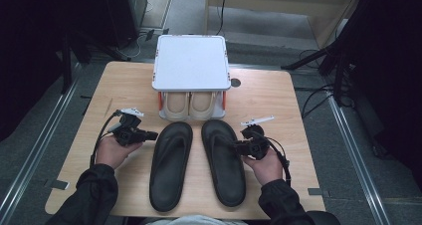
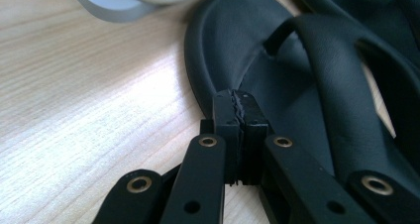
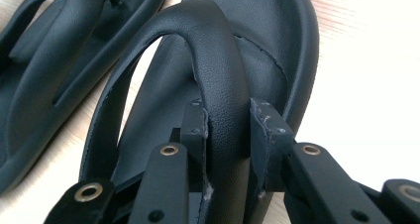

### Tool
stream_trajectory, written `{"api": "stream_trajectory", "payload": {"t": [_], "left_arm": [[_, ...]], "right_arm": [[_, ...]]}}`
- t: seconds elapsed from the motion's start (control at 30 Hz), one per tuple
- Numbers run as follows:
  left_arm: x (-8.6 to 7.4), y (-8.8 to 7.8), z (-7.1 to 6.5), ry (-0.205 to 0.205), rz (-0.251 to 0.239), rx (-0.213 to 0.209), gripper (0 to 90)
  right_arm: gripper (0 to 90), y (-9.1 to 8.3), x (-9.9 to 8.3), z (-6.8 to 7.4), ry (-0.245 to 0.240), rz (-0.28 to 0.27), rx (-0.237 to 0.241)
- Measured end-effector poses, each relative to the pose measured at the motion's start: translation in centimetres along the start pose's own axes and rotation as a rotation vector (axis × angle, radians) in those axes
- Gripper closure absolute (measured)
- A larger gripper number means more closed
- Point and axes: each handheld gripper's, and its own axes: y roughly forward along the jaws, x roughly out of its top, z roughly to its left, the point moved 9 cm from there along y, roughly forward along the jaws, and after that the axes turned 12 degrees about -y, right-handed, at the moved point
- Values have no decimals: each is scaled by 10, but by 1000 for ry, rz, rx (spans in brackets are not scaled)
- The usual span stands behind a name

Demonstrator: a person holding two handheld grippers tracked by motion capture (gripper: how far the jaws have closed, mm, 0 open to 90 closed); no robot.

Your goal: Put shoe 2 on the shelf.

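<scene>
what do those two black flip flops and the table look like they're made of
The black flip flops look like moulded foam or soft rubber with a matte finish. The right gripper is shut on a strap with a fine leather-like grain, possibly synthetic. The table looks like light wood or wood-print laminate: pale parallel grain, low sheen.

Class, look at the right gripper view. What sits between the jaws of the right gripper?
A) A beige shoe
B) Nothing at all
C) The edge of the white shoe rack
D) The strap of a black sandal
D: in the right gripper view the right gripper has its jaws on either side of the strap of the black sandal, pressing on it.
</scene>
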Motion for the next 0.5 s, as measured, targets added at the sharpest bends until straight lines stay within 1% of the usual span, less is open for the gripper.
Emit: {"api": "stream_trajectory", "payload": {"t": [0.03,0.17,0.2,0.23,0.3,0.4,0.43,0.5], "left_arm": [[0,0,0,4,5,2,897],[-1,3,1,-7,16,-4,897],[-2,3,1,4,22,4,897],[-1,4,0,0,20,0,897],[-2,6,-2,3,33,1,897],[-2,7,-2,5,36,2,897],[-2,7,-3,1,34,0,897],[-3,8,-3,-8,44,-16,895]], "right_arm": [[714,2,0,1,-5,0,1],[714,10,0,6,-13,11,8],[714,11,1,7,-13,10,11],[714,12,1,8,-15,9,13],[714,14,2,9,-21,7,15],[714,17,3,11,-15,6,23],[714,18,3,11,-16,5,24],[714,19,4,12,-14,2,27]]}}
